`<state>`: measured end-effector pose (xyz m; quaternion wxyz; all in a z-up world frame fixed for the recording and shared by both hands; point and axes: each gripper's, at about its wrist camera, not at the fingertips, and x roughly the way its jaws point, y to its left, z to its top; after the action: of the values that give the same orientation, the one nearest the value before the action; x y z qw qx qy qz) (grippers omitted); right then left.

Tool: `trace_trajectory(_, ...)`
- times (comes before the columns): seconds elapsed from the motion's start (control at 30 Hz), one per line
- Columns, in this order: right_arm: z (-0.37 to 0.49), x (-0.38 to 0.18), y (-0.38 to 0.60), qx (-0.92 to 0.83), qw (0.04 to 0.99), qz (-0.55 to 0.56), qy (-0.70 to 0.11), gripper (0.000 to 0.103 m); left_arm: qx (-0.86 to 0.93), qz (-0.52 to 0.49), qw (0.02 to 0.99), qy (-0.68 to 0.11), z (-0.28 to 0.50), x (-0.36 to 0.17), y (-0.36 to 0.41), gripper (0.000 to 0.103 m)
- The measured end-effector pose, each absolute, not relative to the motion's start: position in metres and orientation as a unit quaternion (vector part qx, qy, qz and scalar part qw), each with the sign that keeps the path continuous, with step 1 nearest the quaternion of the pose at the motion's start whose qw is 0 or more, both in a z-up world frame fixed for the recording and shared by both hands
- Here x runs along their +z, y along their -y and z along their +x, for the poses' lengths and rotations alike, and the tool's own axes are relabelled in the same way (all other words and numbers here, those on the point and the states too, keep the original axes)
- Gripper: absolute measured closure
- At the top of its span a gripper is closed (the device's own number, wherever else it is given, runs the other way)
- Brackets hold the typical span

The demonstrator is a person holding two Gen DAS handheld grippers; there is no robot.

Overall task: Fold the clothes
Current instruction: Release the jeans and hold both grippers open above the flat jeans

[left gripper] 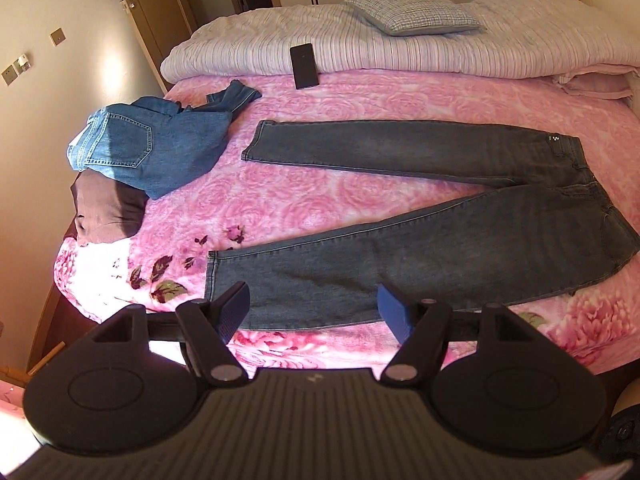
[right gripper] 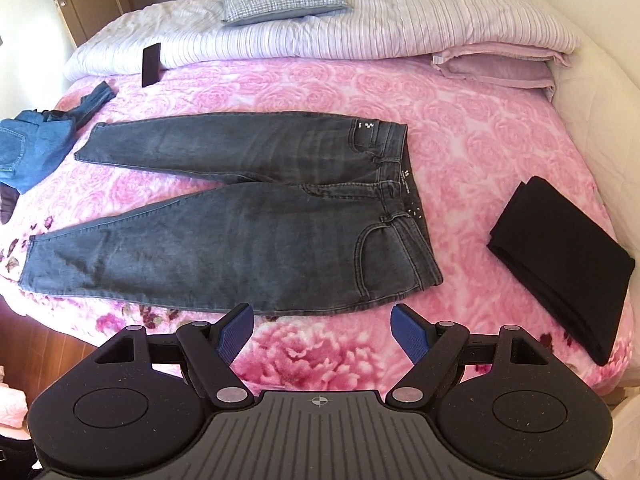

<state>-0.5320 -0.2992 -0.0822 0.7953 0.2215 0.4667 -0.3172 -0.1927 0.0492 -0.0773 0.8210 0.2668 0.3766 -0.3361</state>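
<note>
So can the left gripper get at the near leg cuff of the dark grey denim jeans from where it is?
Probably yes: the left gripper is open just above the dark grey denim jeans, with nothing between them.

Sunlit cream wall [left gripper: 52, 92], wooden door [left gripper: 140, 4], pink floral bed [right gripper: 500, 128]

A bed [right gripper: 500, 148] under a pink rose blanket carries dark grey jeans [right gripper: 248, 216] spread flat in the middle — crumpled blue jeans [left gripper: 160, 148] far left, folded black cloth [right gripper: 560, 256] right, phone [left gripper: 304, 66] and striped quilt [right gripper: 360, 28] far.
</note>
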Motion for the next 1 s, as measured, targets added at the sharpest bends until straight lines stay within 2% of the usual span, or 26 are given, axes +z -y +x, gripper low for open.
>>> trace_trajectory(0.6,-0.529,-0.091,0.294,-0.305,0.799,0.204,-0.477,0.024,-0.327,0.279,0.823,-0.371,-0.198,-0.083,-0.062,0.036)
trace_trajectory(0.77,-0.526,-0.104,0.289,-0.298,0.810,0.158,-0.480,0.024,-0.329,0.351,0.821,-0.307,-0.205,-0.097,-0.073,0.036)
trace_trajectory(1.0,-0.512,-0.145,0.250,-0.276,0.818,-0.021,-0.504,0.024,-0.360,0.503,0.757,-0.209,-0.202,-0.164,-0.089,0.036)
